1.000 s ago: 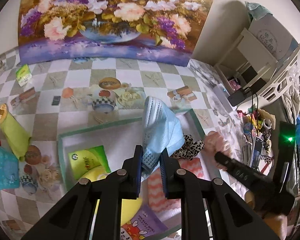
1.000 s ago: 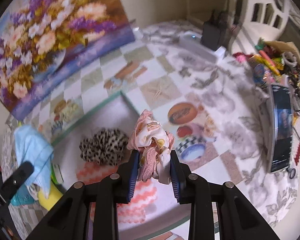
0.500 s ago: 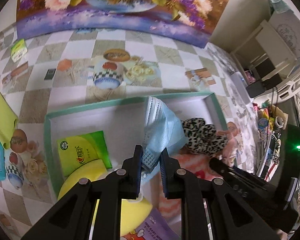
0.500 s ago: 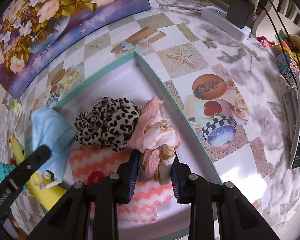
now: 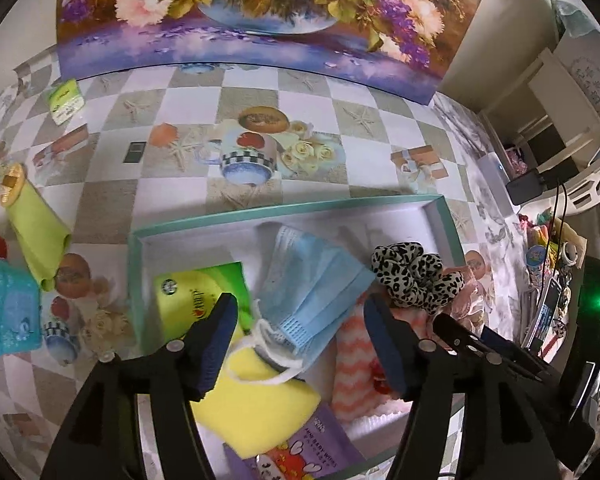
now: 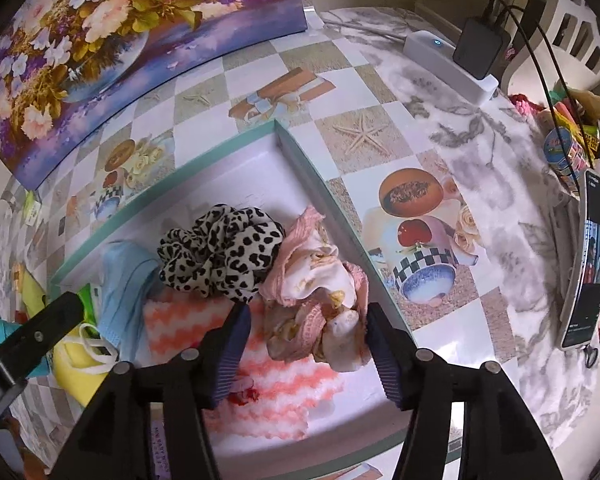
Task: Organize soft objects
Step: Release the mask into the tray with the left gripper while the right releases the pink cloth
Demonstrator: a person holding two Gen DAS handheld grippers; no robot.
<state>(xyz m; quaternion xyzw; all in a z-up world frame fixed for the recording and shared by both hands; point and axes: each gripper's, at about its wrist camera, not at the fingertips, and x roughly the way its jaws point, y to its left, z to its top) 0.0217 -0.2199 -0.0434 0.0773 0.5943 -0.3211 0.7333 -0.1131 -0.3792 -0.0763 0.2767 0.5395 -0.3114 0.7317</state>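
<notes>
so both jaws are opening, blue mask [image 5: 316, 276] and pink scrunchie [image 6: 320, 292] lie loose in the tray [image 5: 284, 210]; green pouch [image 5: 40, 236] still on counter.

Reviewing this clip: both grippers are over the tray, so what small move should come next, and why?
Probably lift both grippers straight up. The jaws of the left gripper and right gripper are opening; the blue mask and pink scrunchie lie between them in the tray, apparently released.
</notes>
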